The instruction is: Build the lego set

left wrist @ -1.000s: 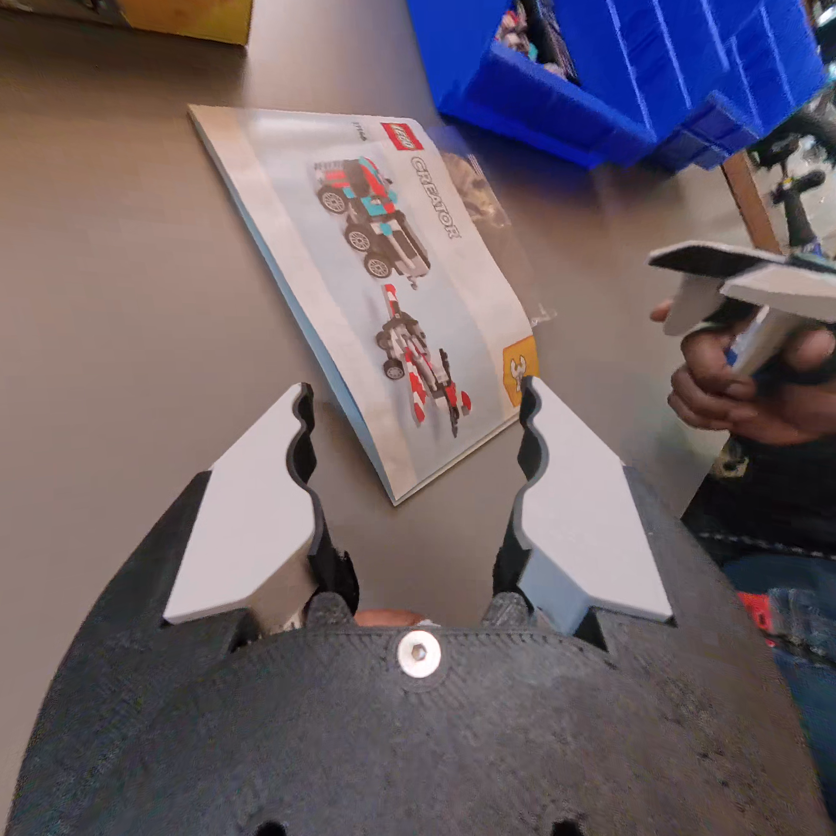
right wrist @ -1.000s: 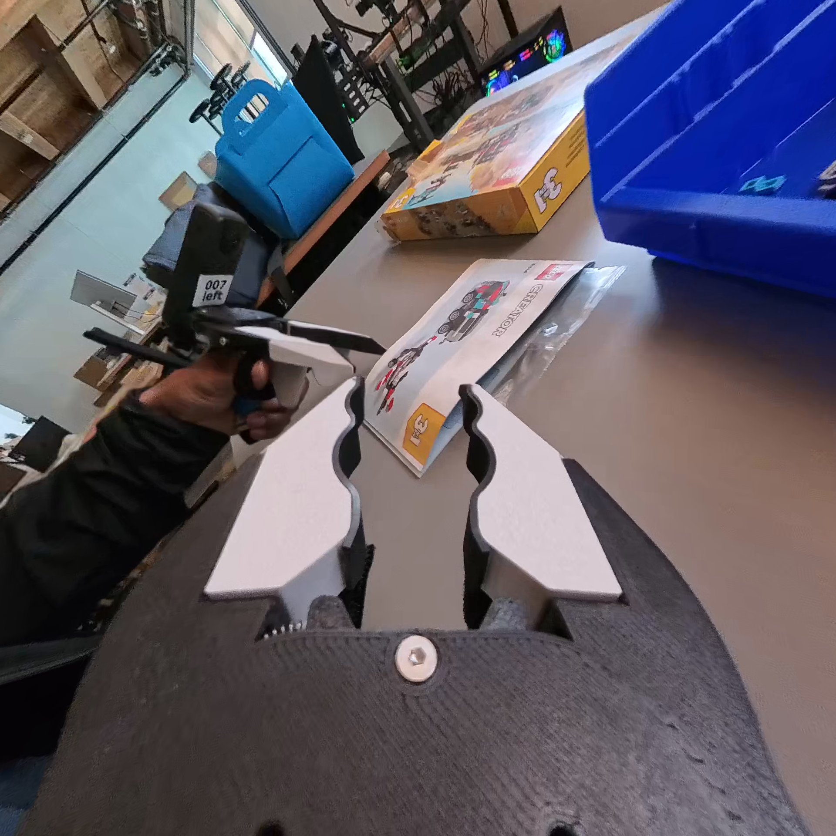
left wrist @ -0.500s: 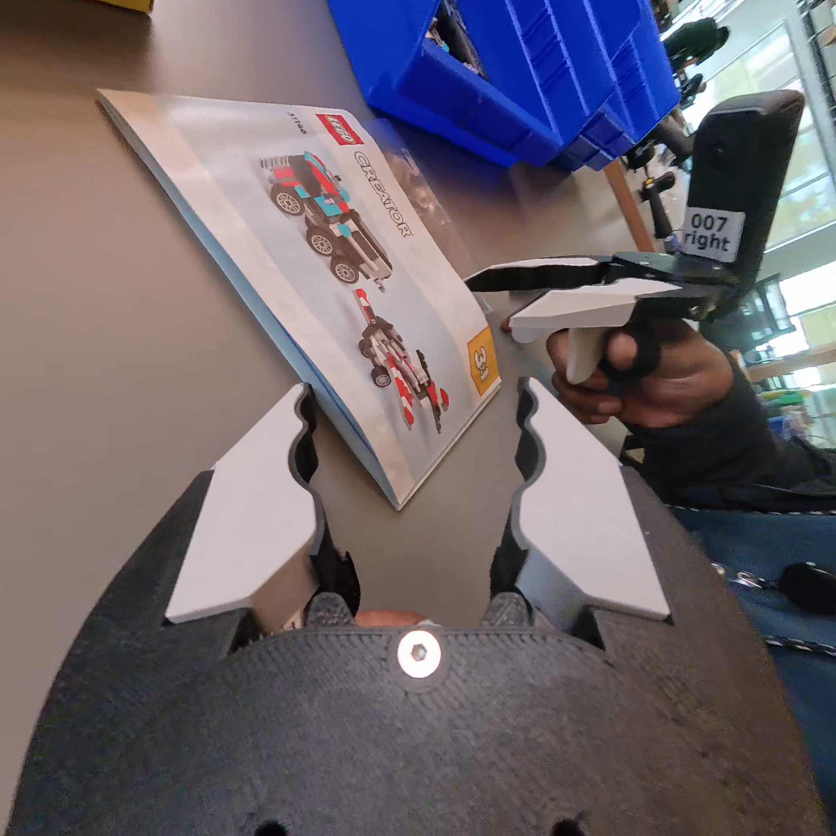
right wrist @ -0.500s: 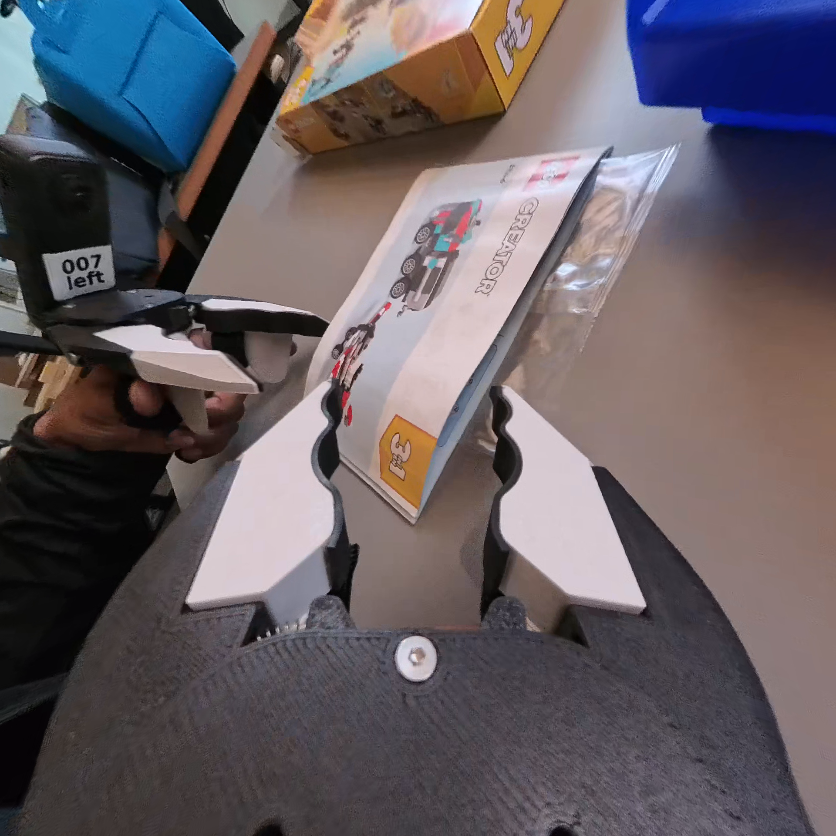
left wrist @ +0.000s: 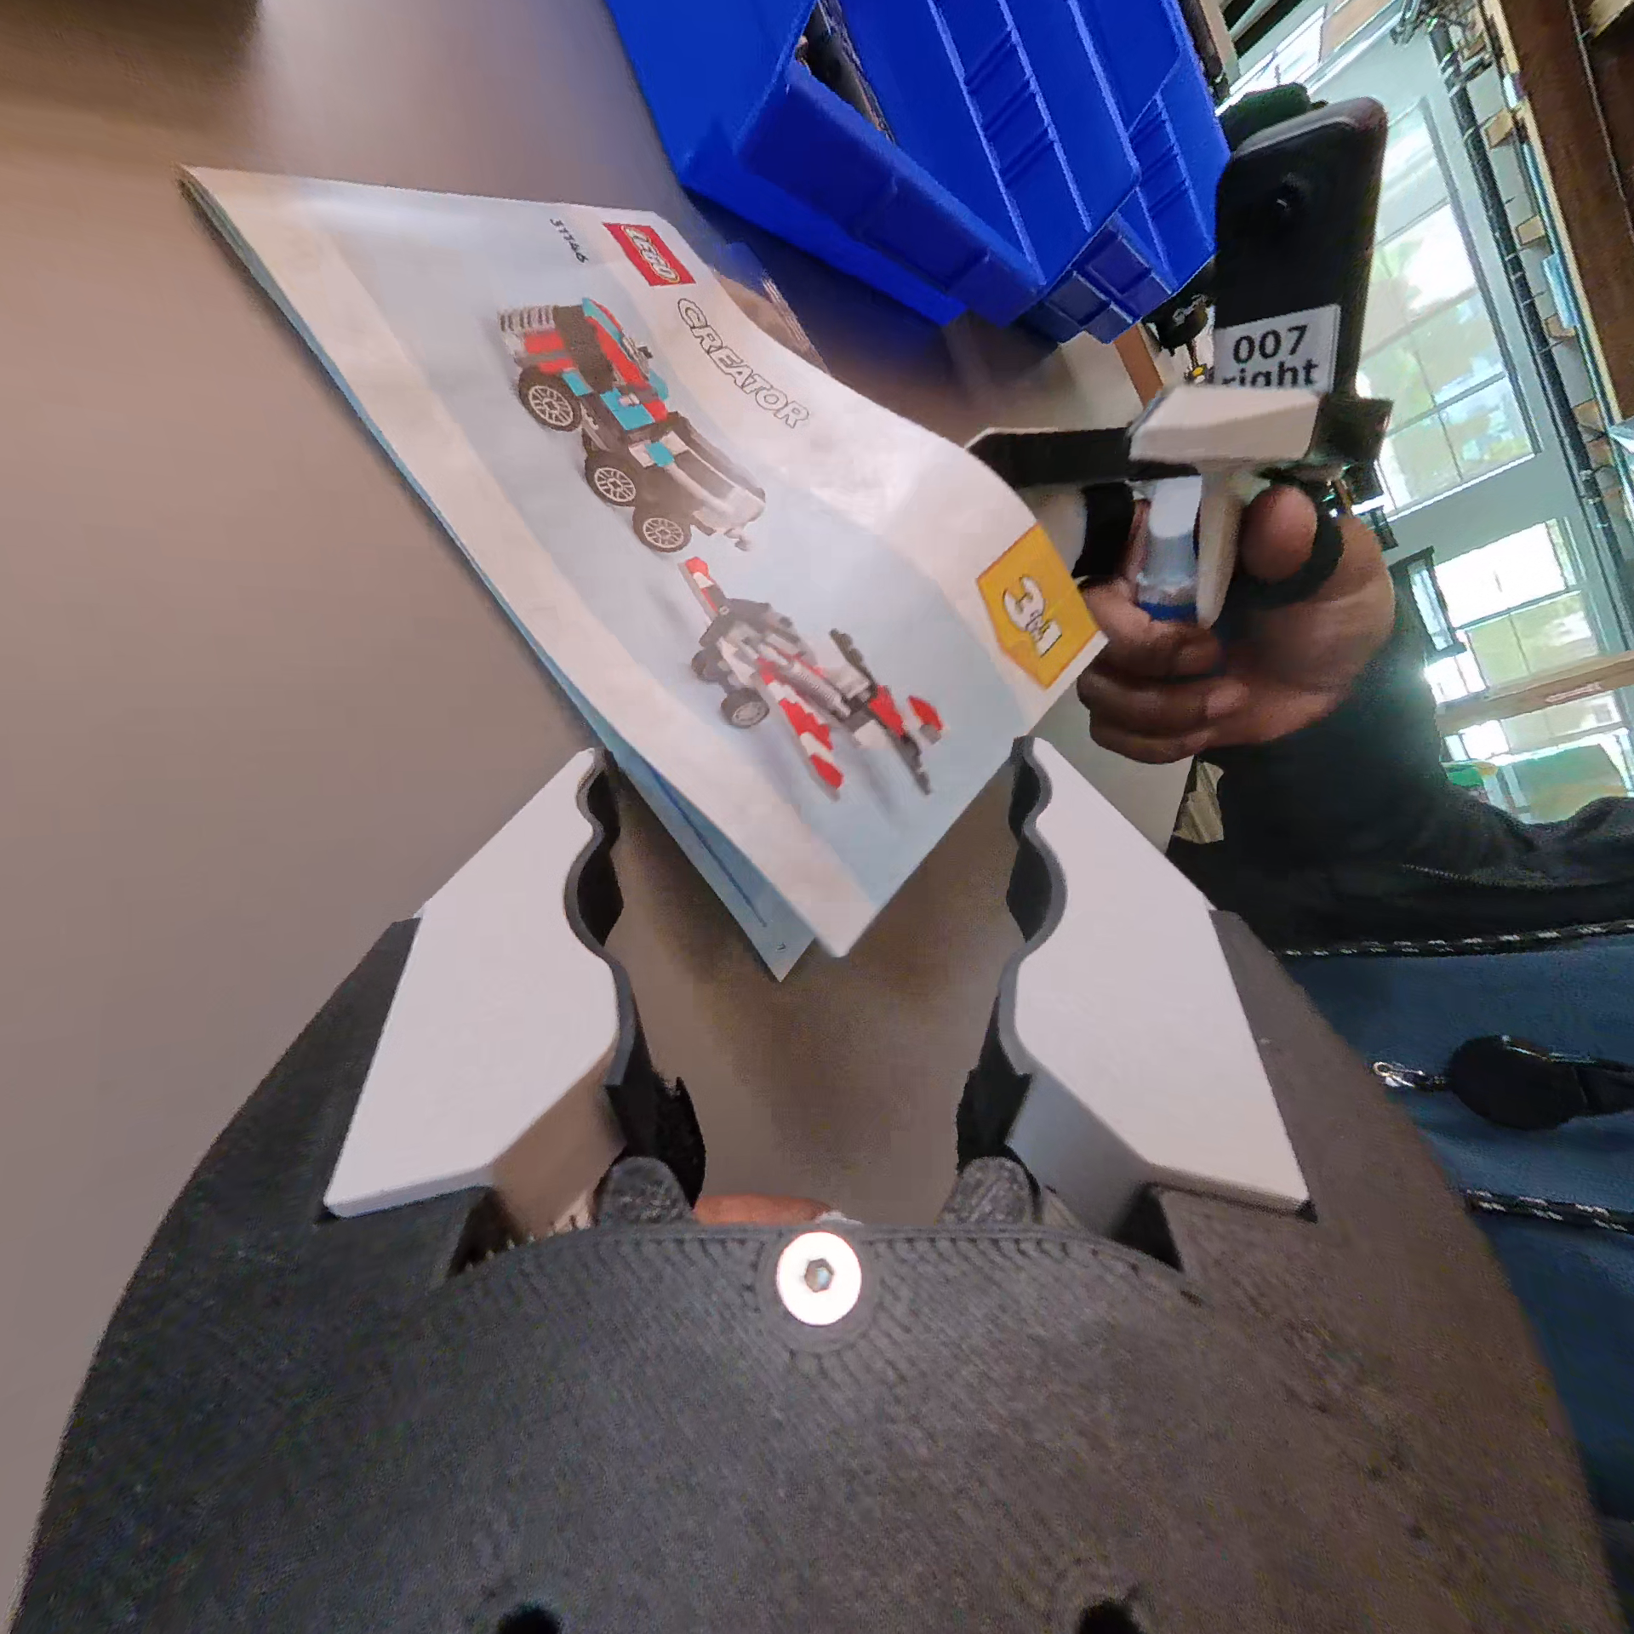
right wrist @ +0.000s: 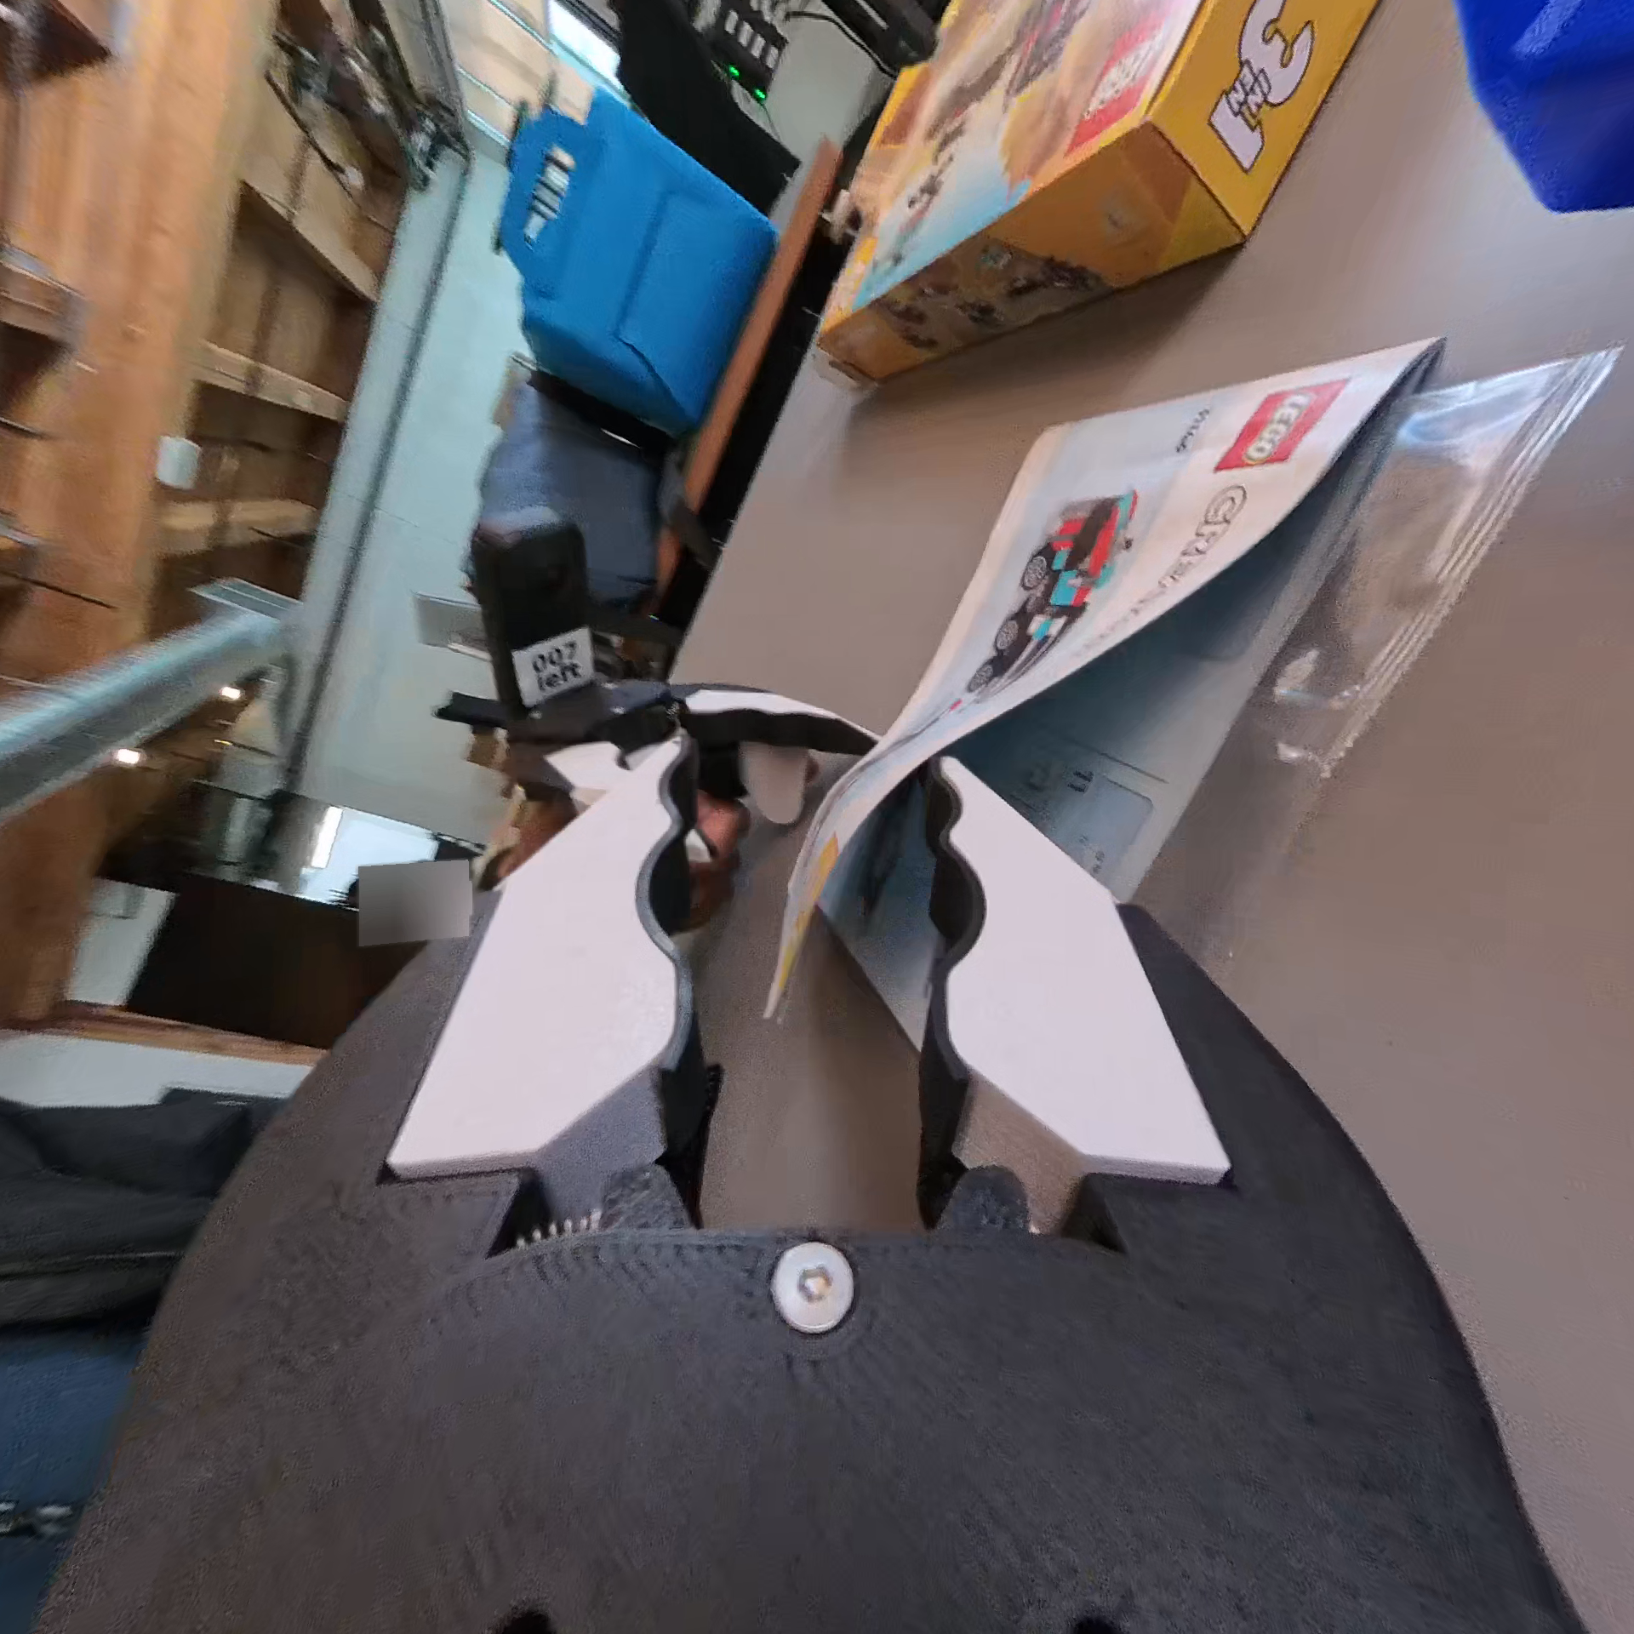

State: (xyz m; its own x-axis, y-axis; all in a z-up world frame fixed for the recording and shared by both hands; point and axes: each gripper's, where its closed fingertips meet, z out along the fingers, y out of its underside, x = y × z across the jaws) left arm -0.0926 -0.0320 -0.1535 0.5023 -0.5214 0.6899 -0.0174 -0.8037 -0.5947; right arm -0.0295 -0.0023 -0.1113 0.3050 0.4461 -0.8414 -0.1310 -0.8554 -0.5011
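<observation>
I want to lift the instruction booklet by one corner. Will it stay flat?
Probably not: the instruction booklet already curls where the right gripper lifts its cover. Thin and stapled, it likely sags. Glossy pages may slip on the table.

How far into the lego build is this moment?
Barely begun. No joined bricks are visible on the table. In hand: the right gripper, jaws open, has the instruction booklet cover lifted at one corner; the left gripper waits open. Left: everything, the clear bag and blue bins included.
</observation>
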